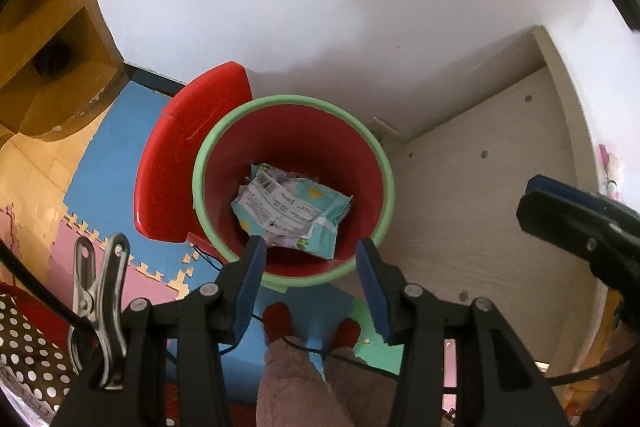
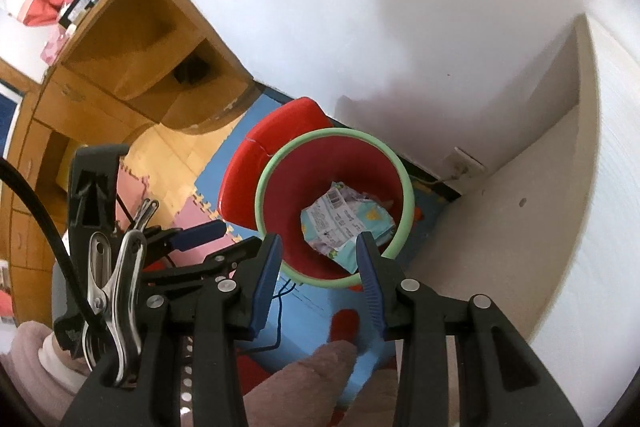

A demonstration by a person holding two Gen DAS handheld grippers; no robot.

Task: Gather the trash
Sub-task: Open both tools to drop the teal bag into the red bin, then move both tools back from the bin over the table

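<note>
One red bin, one open lid, one crumpled wrapper, two metal clips.

Both grippers angled steeply downward, side by side. Left gripper: blue-padded jaws parted, nothing between the pads. Right gripper: jaws likewise apart and empty; its dark tip shows at the far right of the left wrist view. Person standing below them: plush trouser legs, feet in red socks planted slightly apart.

Wooden desk beside white wall, foam floor mats below.
</note>
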